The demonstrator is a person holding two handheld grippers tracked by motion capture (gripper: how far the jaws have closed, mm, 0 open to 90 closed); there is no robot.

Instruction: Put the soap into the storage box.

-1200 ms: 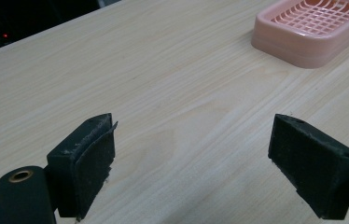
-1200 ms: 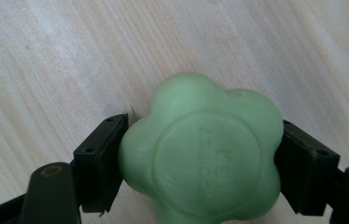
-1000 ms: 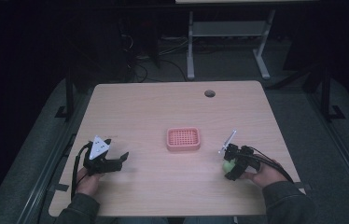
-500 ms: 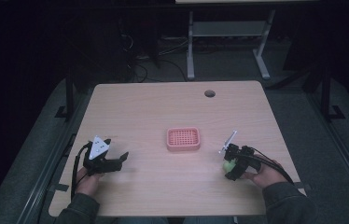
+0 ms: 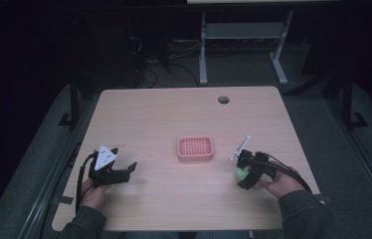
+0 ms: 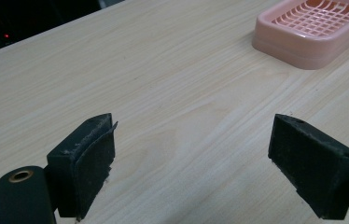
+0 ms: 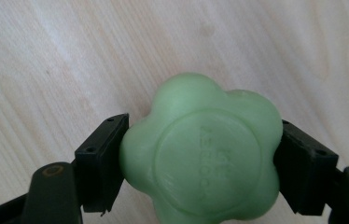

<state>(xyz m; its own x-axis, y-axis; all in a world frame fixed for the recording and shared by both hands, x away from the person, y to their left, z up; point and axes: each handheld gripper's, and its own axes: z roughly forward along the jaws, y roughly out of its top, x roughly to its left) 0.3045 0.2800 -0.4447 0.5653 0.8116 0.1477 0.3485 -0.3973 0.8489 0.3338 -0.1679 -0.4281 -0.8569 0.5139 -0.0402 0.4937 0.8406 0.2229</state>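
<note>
Pink soap dish (image 5: 195, 148) (grid bare)

Bare wooden table (image 5: 164, 114); round hole (image 5: 223, 99) near its far edge.

Table (image 5: 174, 114): pale wood-grain top, rounded corners, 1 round hole (image 5: 223, 99) near the far edge, right of centre. Dark frame along the left side, grey floor (image 5: 353, 149) around.

Lying directly on it: 1 pink soap dish (image 5: 195, 148), rectangular, slotted grid top, flat on the wood near the middle, slightly right of centre; seen again at the upper right of the left gripper view (image 6: 312, 28). Bare wood on every side of the dish.
</note>
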